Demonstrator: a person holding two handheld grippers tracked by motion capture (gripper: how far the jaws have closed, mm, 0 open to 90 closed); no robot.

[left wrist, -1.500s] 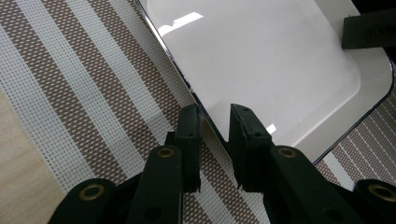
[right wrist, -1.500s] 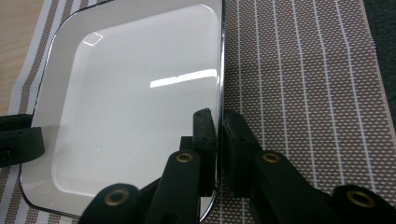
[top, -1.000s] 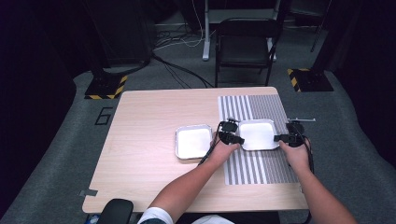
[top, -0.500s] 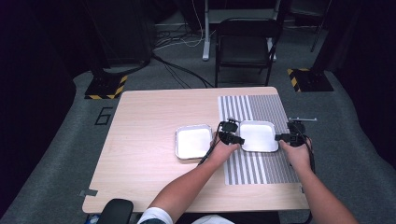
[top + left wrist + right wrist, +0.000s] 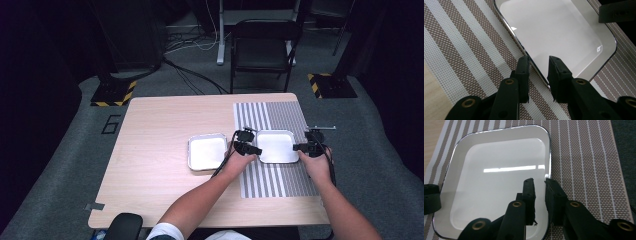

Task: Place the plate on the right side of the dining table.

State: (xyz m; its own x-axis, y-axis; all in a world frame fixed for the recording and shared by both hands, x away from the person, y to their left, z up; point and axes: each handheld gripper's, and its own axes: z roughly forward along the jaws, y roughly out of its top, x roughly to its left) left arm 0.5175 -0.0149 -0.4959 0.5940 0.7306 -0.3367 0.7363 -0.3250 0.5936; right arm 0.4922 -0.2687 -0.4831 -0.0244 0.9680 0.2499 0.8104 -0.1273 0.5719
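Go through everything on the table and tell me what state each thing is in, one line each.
Right tray: empty, upright on the striped mat.
Left tray: empty, on bare wood.
Left gripper: jaws straddling the right tray's rim with a gap.
Right gripper: jaws straddling its opposite rim, just been opening.

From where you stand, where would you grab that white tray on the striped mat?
Probably by its thin raised rim, on two opposite sides, as both grippers straddle it here. The tray lies flat on the mat, so only the rim gives jaws purchase: left gripper from its left edge, right gripper from its right.
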